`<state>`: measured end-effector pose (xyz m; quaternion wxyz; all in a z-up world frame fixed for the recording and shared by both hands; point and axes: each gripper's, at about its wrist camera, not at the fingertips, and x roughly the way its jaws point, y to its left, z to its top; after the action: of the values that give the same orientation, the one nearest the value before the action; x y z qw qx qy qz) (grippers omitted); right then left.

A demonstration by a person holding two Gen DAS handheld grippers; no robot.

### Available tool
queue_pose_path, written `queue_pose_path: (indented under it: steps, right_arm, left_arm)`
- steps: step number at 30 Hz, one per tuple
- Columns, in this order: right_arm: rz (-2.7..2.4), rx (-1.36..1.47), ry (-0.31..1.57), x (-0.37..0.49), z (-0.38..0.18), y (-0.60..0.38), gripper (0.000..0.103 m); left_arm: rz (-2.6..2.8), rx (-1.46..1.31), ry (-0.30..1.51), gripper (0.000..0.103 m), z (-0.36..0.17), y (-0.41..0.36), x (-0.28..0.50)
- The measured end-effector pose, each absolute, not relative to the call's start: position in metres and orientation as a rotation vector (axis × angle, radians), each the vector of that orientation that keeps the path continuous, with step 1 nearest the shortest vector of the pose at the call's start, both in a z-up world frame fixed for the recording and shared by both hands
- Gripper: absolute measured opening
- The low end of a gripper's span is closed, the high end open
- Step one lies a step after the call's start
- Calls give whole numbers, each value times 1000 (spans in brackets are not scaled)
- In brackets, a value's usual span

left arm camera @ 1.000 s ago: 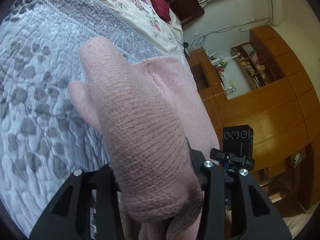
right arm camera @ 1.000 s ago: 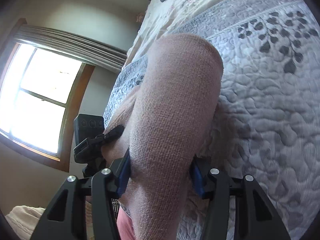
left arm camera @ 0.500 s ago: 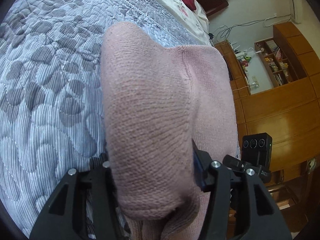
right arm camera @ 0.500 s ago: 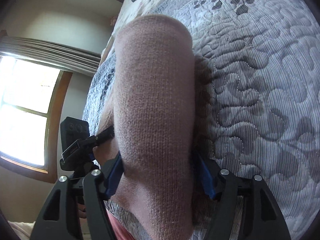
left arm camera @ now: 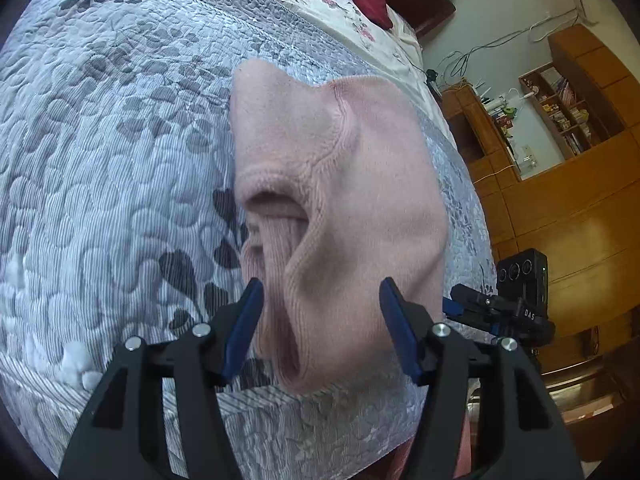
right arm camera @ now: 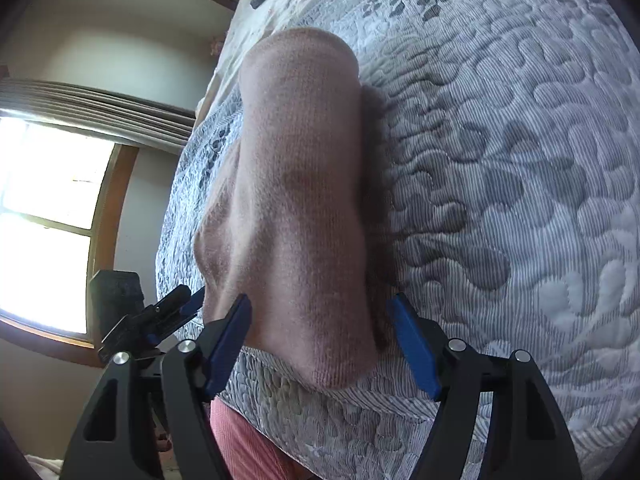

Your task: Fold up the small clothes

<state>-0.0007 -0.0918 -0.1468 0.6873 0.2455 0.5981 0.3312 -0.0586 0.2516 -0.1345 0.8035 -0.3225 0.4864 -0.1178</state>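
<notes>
**A:** Pink knit garment [left arm camera: 360, 184] — what changed in the last moment?

**B:** Both grippers let go. A second ago each was clamped on a thick fold of the knit, held up over the bed. Now the left gripper [left arm camera: 322, 322] has its blue pads spread apart, with the cloth lying loose between them, and the right gripper [right arm camera: 320, 332] shows the same: fingers parted, nothing pinched.

**A:** So where does the garment lie?

**B:** On the grey leaf-patterned quilt [left arm camera: 100, 160], close to the bed's near edge. I judge that this fold has been laid down and released.

**A:** How does it look?

**B:** Soft, fuzzy knit, doubled over. From the right wrist it reads as a long, rounded, smooth slab [right arm camera: 300, 200]. From the left wrist it is less tidy: a seam curves across the top, and an open pocket of layers gapes near the pads. It probably needs smoothing or another fold.
</notes>
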Motion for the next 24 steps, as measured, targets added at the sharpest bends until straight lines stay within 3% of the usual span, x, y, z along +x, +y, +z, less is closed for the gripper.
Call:
queue_pose_path:
  steps: [3, 6, 8, 15, 24]
  right_arm:
    - [734, 532, 1356, -6, -152, -85, 70]
    - [735, 513, 1368, -8, -151, -74, 37]
    - [735, 492, 1354, -11, -144, -70, 28]
    - [685, 438, 1370, -22, -145, -71, 24]
    - [646, 393, 1356, -27, -144, -60, 28]
  left_arm:
    - [-219, -646, 1079, 57, -140, 239, -60]
    - [-161, -553, 1130, 37, -148, 231, -58]
    - [-144, -532, 1161, 34, -155, 230, -57]
    - [-115, -530, 1185, 34, -167, 237, -56]
    - [-109, -575, 1171, 38, -173, 246, -66]
